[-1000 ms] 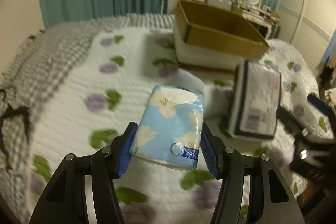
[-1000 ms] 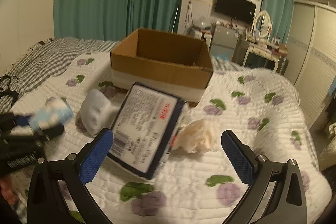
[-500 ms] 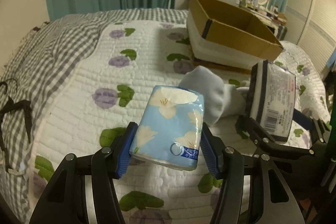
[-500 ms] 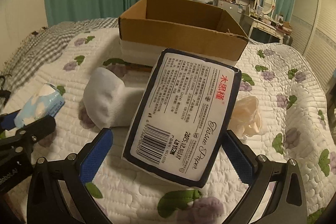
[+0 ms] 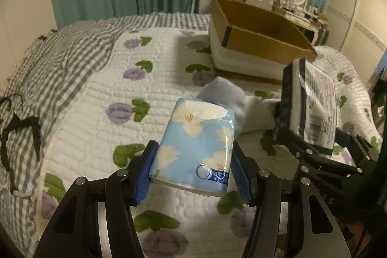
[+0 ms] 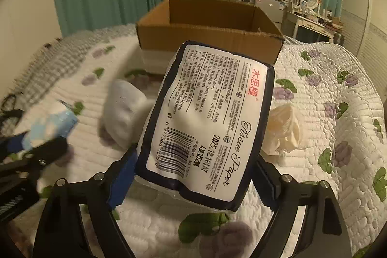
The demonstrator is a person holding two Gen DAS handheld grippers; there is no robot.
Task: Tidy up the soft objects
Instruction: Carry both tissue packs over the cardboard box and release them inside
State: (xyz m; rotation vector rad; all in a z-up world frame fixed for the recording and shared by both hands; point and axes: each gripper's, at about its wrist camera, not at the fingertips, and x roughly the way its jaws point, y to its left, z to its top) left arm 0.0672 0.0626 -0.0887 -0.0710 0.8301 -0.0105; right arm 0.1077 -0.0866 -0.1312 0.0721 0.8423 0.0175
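Note:
My left gripper (image 5: pixel 192 171) is shut on a light blue flowered tissue pack (image 5: pixel 197 144), held above the quilt. My right gripper (image 6: pixel 193 178) is shut on a larger navy-edged white tissue paper pack (image 6: pixel 208 122), lifted and tilted toward the open cardboard box (image 6: pixel 208 30). In the left wrist view the navy pack (image 5: pixel 312 105) and right gripper (image 5: pixel 321 151) are at the right, with the box (image 5: pixel 258 38) behind. A white rolled sock (image 6: pixel 125 110) and a crumpled cream cloth (image 6: pixel 285 127) lie on the bed. The blue pack (image 6: pixel 48 125) shows blurred at the left.
The bed has a white quilt with purple flowers (image 5: pixel 125 93) and a grey checked blanket (image 5: pixel 55 59) at the left. A black hanger (image 5: pixel 19 127) lies at the left edge. Green curtains, a TV and a dresser (image 6: pixel 312 21) stand behind the bed.
My right gripper has closed on the navy tissue pack and lifted it nearer the box. My left gripper still holds the blue pack and has moved slightly back and left.

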